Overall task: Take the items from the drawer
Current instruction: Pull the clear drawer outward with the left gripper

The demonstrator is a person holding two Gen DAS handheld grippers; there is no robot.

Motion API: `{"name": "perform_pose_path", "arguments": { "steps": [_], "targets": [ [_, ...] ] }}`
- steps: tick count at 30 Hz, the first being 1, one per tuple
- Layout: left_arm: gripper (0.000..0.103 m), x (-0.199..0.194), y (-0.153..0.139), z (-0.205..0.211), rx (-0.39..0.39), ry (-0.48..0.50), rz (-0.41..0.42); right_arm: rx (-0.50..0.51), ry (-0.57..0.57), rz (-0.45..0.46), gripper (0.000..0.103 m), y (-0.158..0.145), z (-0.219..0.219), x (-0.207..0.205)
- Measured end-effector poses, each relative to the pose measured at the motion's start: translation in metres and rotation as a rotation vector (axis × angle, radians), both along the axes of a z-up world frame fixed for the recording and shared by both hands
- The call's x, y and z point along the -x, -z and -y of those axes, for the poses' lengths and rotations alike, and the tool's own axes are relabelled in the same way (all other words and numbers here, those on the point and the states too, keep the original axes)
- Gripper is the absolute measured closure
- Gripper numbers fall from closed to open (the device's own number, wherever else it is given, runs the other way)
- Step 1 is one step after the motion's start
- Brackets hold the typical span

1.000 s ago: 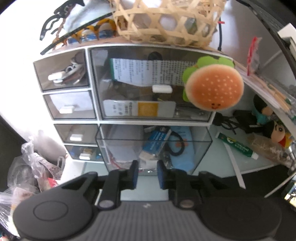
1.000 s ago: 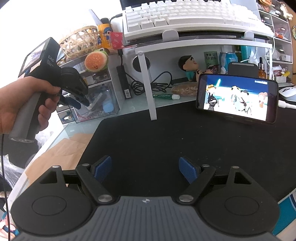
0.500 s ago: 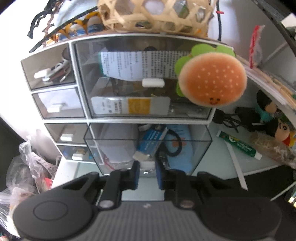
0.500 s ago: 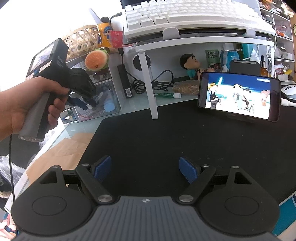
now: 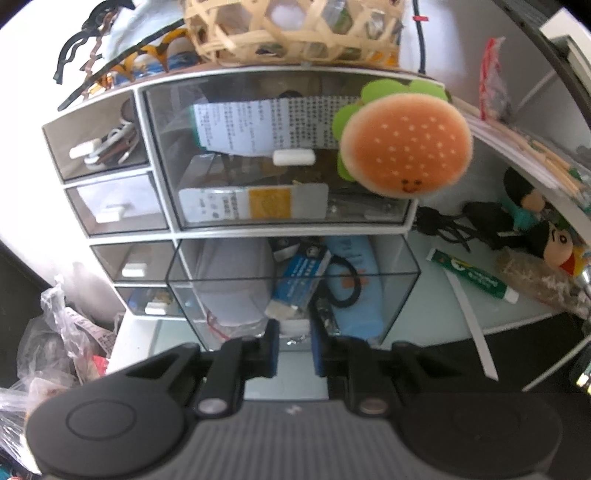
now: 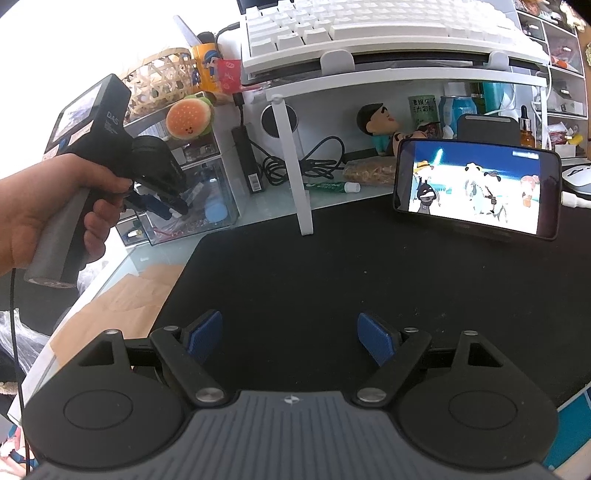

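The clear plastic organiser (image 5: 162, 206) has 4 small drawers and 2 large ones — the lower large clear drawer (image 5: 295, 291) is pulled out, cluttered with 1 blue box (image 5: 303, 275) and 1 black hair tie (image 5: 345, 280). The left gripper (image 5: 293, 345), tilted downward, has its blue pads clamped on the drawer's white front handle (image 5: 294, 326). The right gripper (image 6: 290, 338) hovers over the black mat (image 6: 332, 266), jaws wide apart — empty.

Burger plush (image 5: 404, 147) showing orange bun w/ white dots, green edge. Basket (image 5: 291, 29) showing tan lattice weave. Drawer unit (image 5: 162, 206) showing white frame, smoky clear fronts. Tube (image 5: 472, 275) showing green w/ white cap. Desk mat (image 6: 351, 280) showing plain black; keyboard (image 6: 369, 26) white. Gripper pads (image 6: 205, 334) showing blue.
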State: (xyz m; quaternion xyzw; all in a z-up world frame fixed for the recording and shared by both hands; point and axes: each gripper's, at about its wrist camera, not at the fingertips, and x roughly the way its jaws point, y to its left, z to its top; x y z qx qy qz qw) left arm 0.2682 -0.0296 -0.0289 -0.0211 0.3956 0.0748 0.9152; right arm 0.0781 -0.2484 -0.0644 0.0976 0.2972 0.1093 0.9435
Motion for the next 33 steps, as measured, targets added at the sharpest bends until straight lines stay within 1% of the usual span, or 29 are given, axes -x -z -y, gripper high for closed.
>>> {"name": "perform_pose_path", "arguments": {
  "steps": [13, 33],
  "targets": [
    [0.085, 0.018, -0.001, 0.001, 0.005, -0.001, -0.003, 0.004, -0.009, 0.002, 0.018, -0.002, 0.000, 0.003],
    [0.085, 0.057, -0.005, 0.002, 0.016, 0.023, -0.007, 0.015, -0.024, 0.011, 0.018, -0.005, -0.003, 0.007]
  ]
}}
